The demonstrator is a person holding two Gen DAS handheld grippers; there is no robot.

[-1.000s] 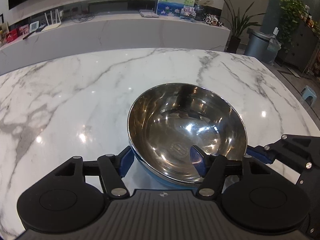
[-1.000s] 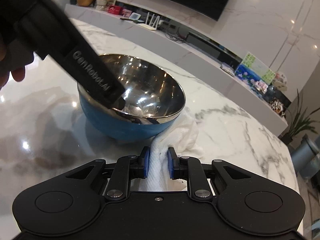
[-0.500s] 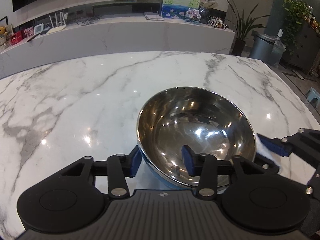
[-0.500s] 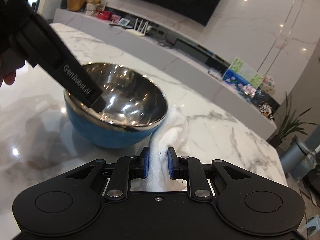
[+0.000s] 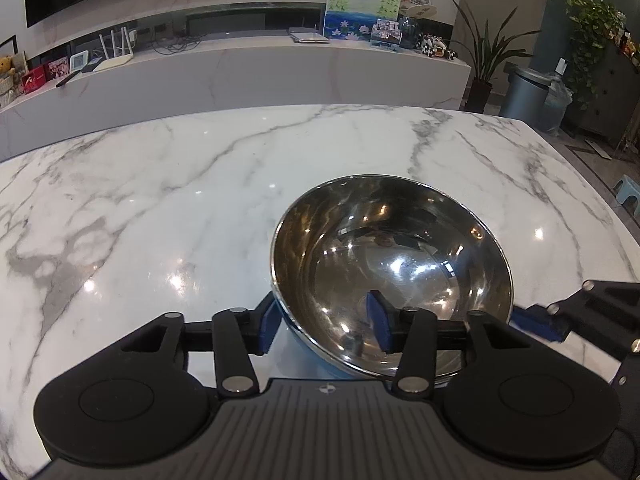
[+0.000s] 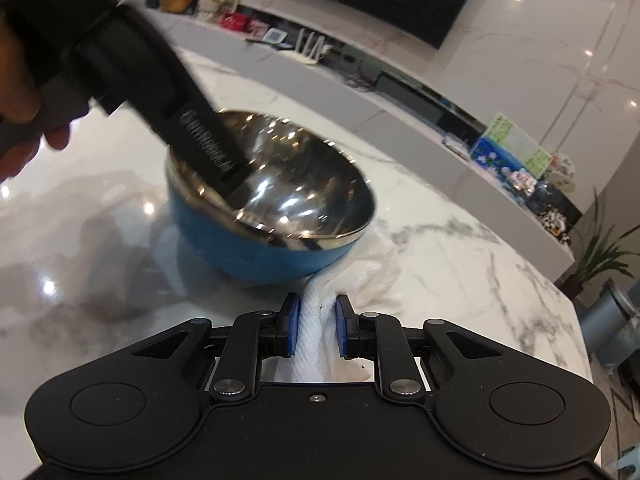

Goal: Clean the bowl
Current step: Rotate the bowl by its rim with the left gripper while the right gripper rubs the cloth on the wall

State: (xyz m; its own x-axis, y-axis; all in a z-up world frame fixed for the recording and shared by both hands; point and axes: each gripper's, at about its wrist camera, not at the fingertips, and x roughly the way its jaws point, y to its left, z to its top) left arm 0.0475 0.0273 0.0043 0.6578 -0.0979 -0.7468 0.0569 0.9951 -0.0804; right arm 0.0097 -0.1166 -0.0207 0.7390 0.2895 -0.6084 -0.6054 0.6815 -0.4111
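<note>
The left gripper (image 5: 324, 326) straddles the near rim of the steel bowl (image 5: 394, 264), one blue pad inside, one outside; its jaws, about half spread, have just been opening, and neither pad presses the wall. The blue-sided bowl sits on the marble table (image 5: 160, 200). The right gripper (image 6: 316, 330), beside the bowl, is clamped on a white cloth (image 6: 320, 336).

Home living room; marble table (image 5: 200, 184), wall television (image 6: 384, 4), potted plants (image 5: 488, 60)
</note>
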